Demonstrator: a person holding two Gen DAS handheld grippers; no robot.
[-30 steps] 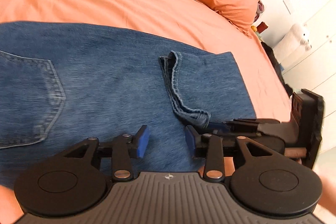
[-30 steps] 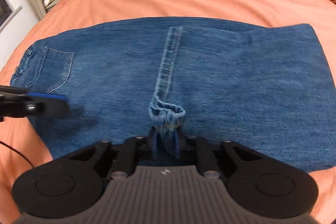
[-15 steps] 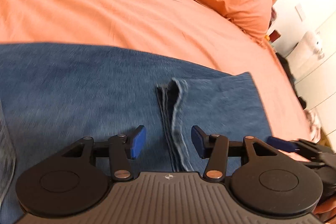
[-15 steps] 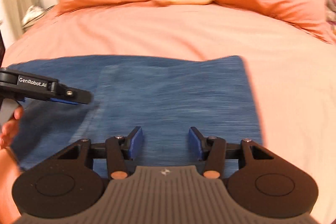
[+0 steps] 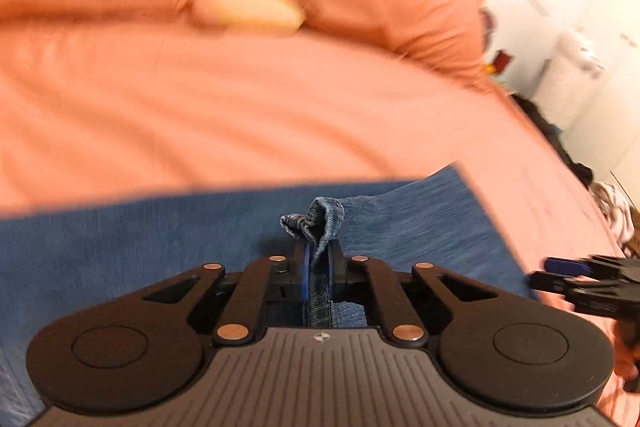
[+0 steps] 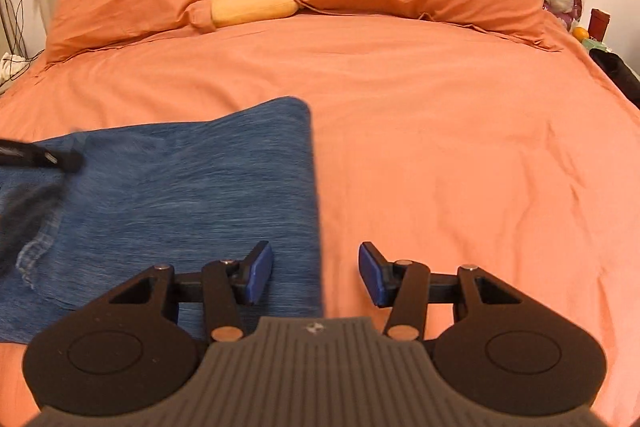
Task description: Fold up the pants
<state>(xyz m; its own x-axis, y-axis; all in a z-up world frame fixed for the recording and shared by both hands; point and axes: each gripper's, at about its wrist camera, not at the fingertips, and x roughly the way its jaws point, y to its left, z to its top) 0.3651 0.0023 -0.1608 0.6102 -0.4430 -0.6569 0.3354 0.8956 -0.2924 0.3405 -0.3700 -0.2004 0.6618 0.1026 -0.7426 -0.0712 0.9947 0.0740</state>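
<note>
Mid-fold: one hem pinched, the other gripper free.

The left gripper (image 5: 319,267) is pressed together on a bunched hem of the blue denim pants (image 5: 420,223), which lie flat on the orange bedsheet (image 6: 440,131) ahead of and beneath it. The right gripper (image 6: 316,275), jaws spread, hovers straddling the pants' folded right edge. Likely next: pinch that edge so both can carry the fold over evenly.
</note>
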